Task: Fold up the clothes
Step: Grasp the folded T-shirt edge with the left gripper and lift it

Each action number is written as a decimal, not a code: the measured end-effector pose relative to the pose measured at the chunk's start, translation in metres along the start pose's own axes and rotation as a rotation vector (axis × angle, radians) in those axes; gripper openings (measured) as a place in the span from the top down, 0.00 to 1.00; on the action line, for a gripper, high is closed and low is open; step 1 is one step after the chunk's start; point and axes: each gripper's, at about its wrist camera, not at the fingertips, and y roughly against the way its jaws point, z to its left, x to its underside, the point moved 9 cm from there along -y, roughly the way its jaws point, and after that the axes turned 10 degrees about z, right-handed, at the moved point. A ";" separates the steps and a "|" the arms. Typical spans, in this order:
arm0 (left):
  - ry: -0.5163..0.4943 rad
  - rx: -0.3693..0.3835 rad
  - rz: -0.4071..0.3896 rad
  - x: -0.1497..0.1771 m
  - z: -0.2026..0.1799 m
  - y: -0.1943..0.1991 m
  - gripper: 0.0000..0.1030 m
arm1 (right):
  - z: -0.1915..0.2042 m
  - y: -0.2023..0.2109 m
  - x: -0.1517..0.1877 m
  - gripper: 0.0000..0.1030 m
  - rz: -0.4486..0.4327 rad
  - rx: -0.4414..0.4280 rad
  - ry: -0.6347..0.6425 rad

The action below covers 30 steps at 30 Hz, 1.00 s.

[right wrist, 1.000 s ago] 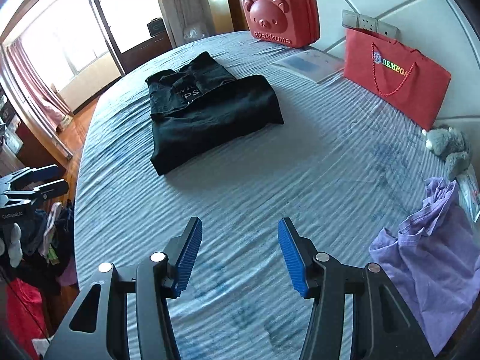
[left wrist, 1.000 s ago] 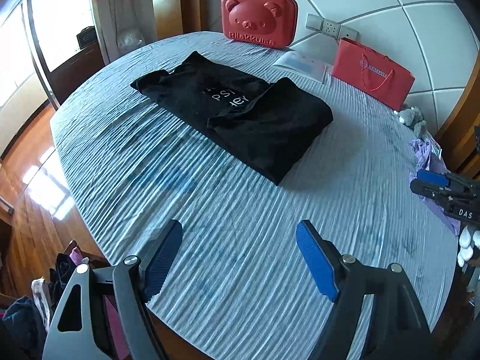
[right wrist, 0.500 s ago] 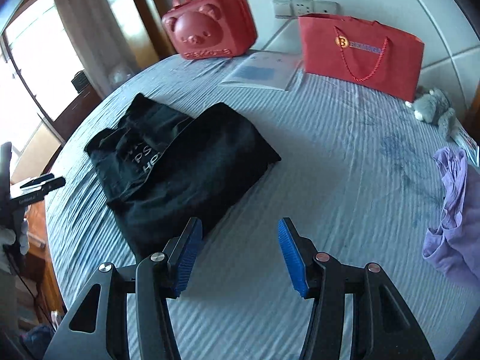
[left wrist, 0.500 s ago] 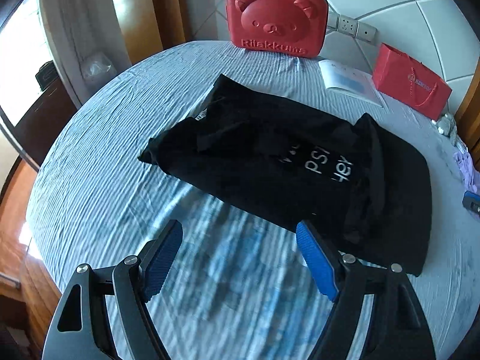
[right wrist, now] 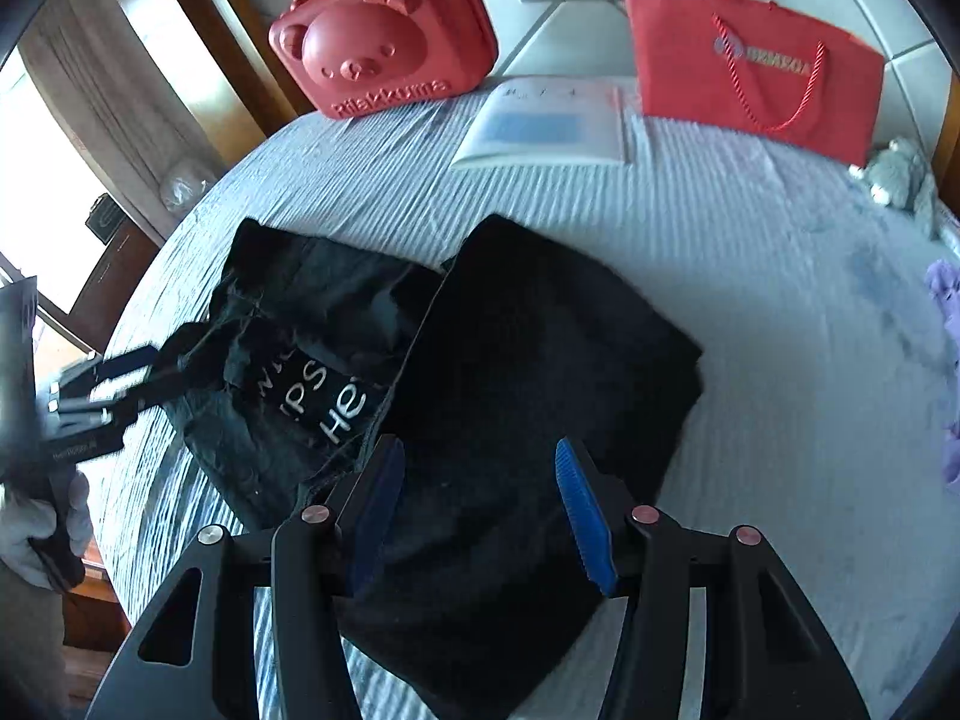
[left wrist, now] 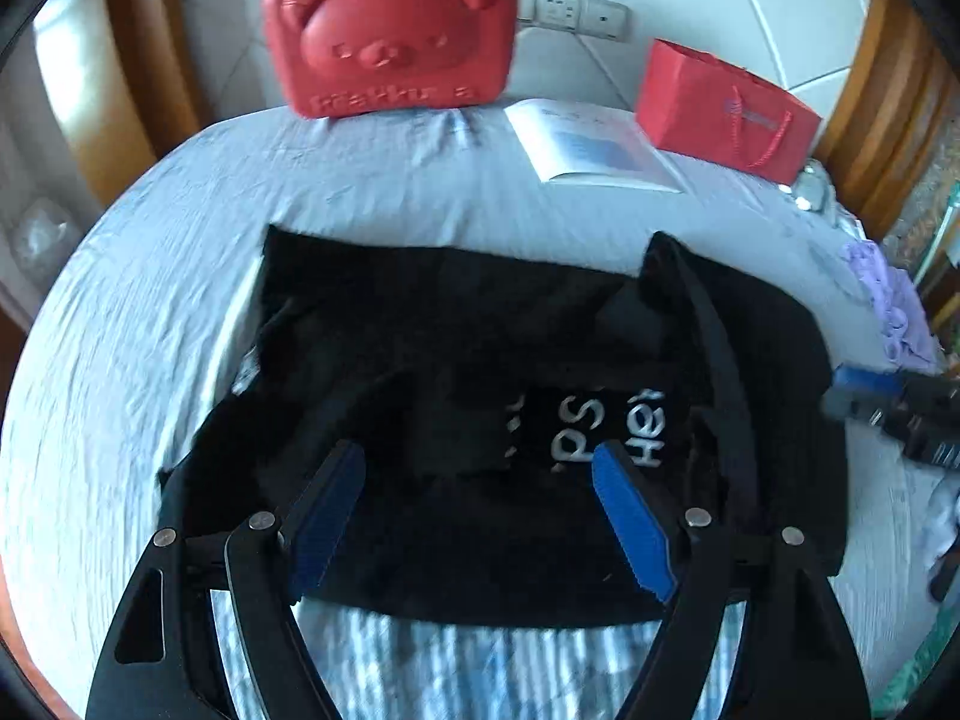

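Note:
A black T-shirt [left wrist: 480, 360] with white lettering lies partly folded on the blue striped bed [left wrist: 150, 312]. One side is folded over the middle. My left gripper [left wrist: 480, 468] is open and hovers over the shirt's near edge, empty. My right gripper [right wrist: 474, 462] is open and hovers over the folded black panel [right wrist: 540, 360], empty. The left gripper also shows in the right wrist view [right wrist: 126, 372] at the shirt's left edge. The right gripper shows in the left wrist view [left wrist: 864, 390] at the shirt's right edge.
A red bear-shaped case [left wrist: 390, 36], a white booklet [left wrist: 594, 144] and a red paper bag [left wrist: 720, 108] stand at the head of the bed. A purple garment [left wrist: 888, 300] and a grey plush toy [right wrist: 900, 174] lie at the right side.
Both grippers have moved forward from the bed's near edge to over the black shirt. Their jaws have stayed open and the shirt has not moved.

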 end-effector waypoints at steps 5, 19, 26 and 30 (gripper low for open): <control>-0.112 0.080 0.004 -0.042 -0.037 -0.014 0.23 | -0.010 -0.001 0.023 0.49 0.012 0.049 -0.091; -0.342 0.187 0.151 -0.116 -0.141 -0.111 0.23 | -0.048 0.018 0.078 0.48 -0.007 0.132 -0.366; -0.367 0.238 0.154 -0.100 -0.159 -0.113 0.90 | -0.068 0.020 0.076 0.48 -0.025 0.140 -0.378; -0.373 0.280 0.029 -0.089 -0.160 -0.061 0.90 | -0.081 0.025 0.069 0.48 -0.047 0.147 -0.378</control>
